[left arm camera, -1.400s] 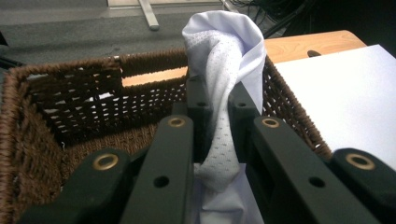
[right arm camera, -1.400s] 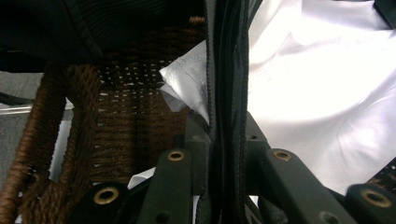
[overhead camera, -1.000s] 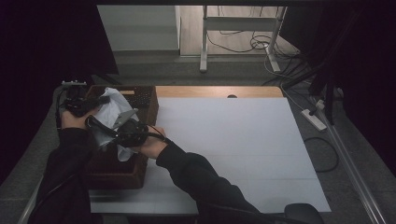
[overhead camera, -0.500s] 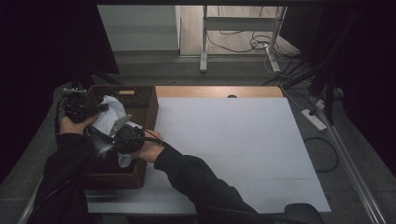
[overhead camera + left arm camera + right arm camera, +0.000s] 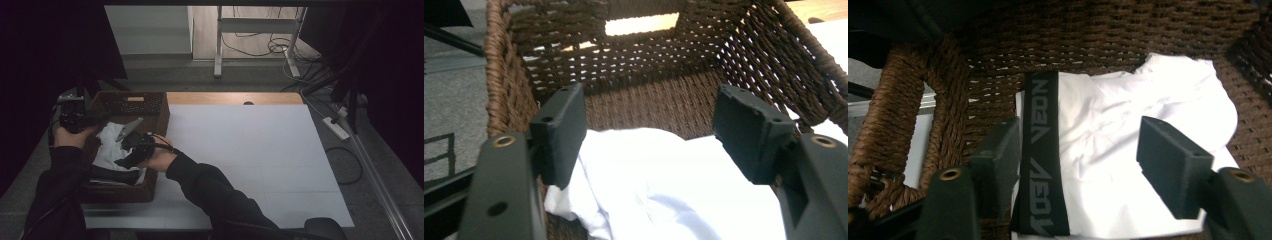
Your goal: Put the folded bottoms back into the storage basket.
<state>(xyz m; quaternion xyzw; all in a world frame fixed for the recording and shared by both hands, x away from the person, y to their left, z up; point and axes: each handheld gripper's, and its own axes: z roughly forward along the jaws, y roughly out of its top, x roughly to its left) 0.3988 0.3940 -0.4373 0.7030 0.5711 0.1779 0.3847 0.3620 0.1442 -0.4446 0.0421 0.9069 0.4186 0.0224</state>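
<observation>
So both tongs are over the basket (image 5: 150, 112) at the left end of the bench (image 5: 240, 150). Nearest, the right tongs (image 5: 1083, 165) have just been opening and stand spread above the white garment (image 5: 1128, 150), black waistband (image 5: 1042, 150) next to one pad, nothing pinched. Further back, the left tongs (image 5: 654, 137) have just been opening too, spread over the same white cloth (image 5: 659, 190), pointing at the basket's far wall with its handle slot (image 5: 641, 24)
</observation>
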